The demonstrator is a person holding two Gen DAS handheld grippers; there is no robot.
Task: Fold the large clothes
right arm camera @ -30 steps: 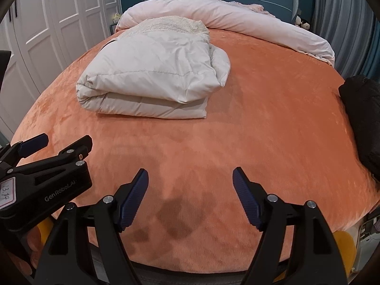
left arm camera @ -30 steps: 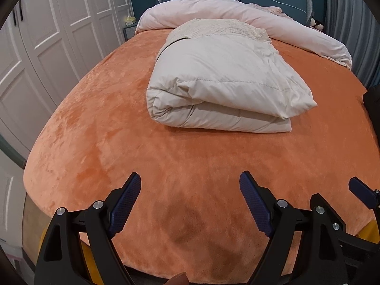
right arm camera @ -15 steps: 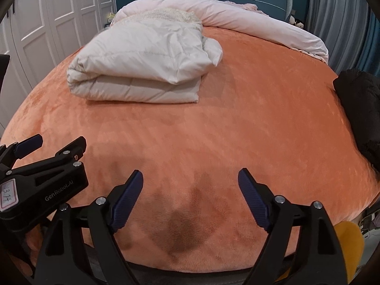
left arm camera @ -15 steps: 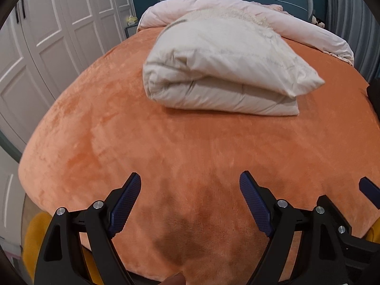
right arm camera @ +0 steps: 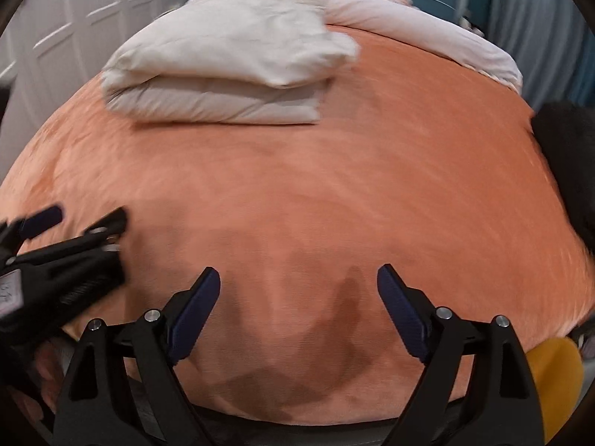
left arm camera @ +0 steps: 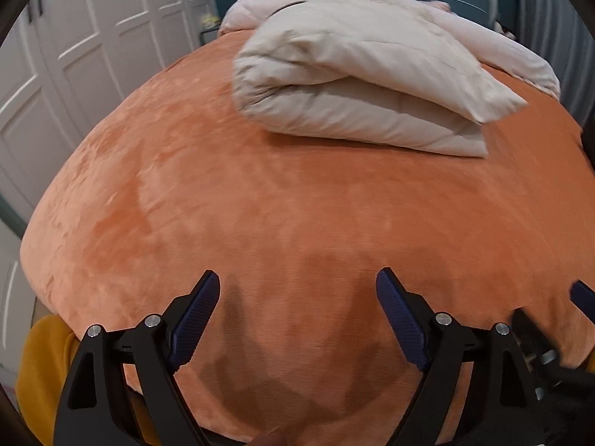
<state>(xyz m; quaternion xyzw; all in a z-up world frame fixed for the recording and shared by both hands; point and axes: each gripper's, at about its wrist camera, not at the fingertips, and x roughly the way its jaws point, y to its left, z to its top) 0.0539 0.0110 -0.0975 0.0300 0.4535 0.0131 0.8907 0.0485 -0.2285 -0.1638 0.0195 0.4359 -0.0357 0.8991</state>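
Note:
A folded cream padded garment [left arm camera: 357, 89] lies on the orange bed cover [left arm camera: 260, 223], far from both grippers; it also shows in the right wrist view [right arm camera: 230, 67]. My left gripper [left arm camera: 297, 316] is open and empty above the near edge of the bed. My right gripper [right arm camera: 299, 314] is open and empty beside it. The left gripper's body [right arm camera: 55, 260] shows at the left of the right wrist view, and part of the right gripper [left arm camera: 550, 338] shows at the right of the left wrist view.
A pale pink duvet [left arm camera: 427, 18] lies along the bed's head by the blue headboard. White wardrobe doors [left arm camera: 74, 55] stand to the left. A black garment [right arm camera: 569, 156] lies at the bed's right edge. Grey curtains [right arm camera: 539, 18] hang at the right.
Both grippers have dropped lower toward the bed's near edge, so the folded garment now sits higher and flatter in view. Both stay open and empty.

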